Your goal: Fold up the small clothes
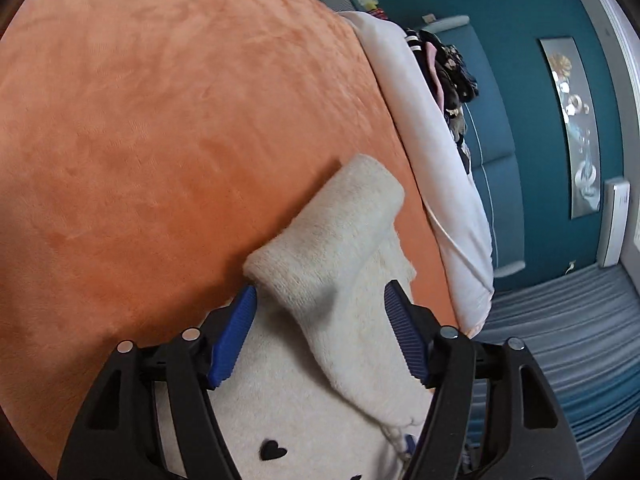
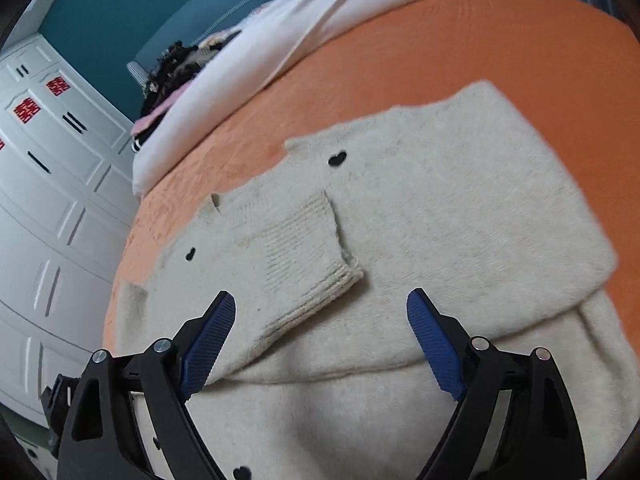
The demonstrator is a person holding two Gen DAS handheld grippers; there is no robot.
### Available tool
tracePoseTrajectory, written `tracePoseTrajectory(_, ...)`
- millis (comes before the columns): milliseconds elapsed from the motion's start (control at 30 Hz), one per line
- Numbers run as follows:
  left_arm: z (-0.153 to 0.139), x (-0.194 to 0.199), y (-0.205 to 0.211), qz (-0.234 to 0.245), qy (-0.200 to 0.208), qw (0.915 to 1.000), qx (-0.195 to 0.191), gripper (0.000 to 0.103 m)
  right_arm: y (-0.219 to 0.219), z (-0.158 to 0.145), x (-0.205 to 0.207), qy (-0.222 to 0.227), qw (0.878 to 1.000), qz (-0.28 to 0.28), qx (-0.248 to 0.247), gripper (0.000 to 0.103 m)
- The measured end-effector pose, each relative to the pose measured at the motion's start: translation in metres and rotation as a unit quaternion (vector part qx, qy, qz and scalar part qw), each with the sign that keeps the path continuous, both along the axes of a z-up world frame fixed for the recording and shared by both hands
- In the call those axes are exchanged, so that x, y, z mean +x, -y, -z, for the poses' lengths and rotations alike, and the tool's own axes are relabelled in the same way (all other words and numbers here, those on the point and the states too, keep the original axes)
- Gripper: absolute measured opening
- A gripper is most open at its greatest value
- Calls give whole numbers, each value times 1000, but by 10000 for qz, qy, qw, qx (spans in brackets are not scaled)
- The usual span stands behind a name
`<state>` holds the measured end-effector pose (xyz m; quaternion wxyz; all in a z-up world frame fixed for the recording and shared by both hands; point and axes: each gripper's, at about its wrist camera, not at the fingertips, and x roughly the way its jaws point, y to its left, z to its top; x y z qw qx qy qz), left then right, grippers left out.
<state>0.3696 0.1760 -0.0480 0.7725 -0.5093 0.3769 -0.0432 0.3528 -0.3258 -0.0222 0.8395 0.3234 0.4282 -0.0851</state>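
Observation:
A cream fuzzy sweater (image 2: 440, 208) with small black hearts (image 2: 337, 159) lies on the orange bed cover (image 2: 460, 52). A sleeve with a ribbed cuff (image 2: 312, 280) is folded across its body. My right gripper (image 2: 320, 304) is open just above the sweater, near the cuff. In the left wrist view a folded sleeve (image 1: 332, 232) of the sweater lies between the open jaws of my left gripper (image 1: 320, 296), which hovers over it with the pads apart from the cloth.
A white duvet (image 1: 432, 160) lies rolled along the bed's far side, also in the right wrist view (image 2: 256, 64). Dark clothes (image 1: 452, 72) are piled by the teal headboard (image 1: 496, 128). White wardrobe doors (image 2: 52, 200) stand beside the bed. Striped grey floor (image 1: 560, 340) lies beyond the edge.

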Motion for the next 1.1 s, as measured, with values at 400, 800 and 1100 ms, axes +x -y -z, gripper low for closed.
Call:
tracePoseTrajectory(400,-17,28,45,600,296,9919,1079,12,18,-48,-36,972,9913,59,-884,7)
tracePoseTrajectory(800,18,11,54,526,496,9810,1800,9,28,16,-43,541,9970,109,-544,7)
tracePoseTrajectory(1100,26,6,56,481,785,9793,1805,10,32,30,-56,931,9945,265,-396,5)
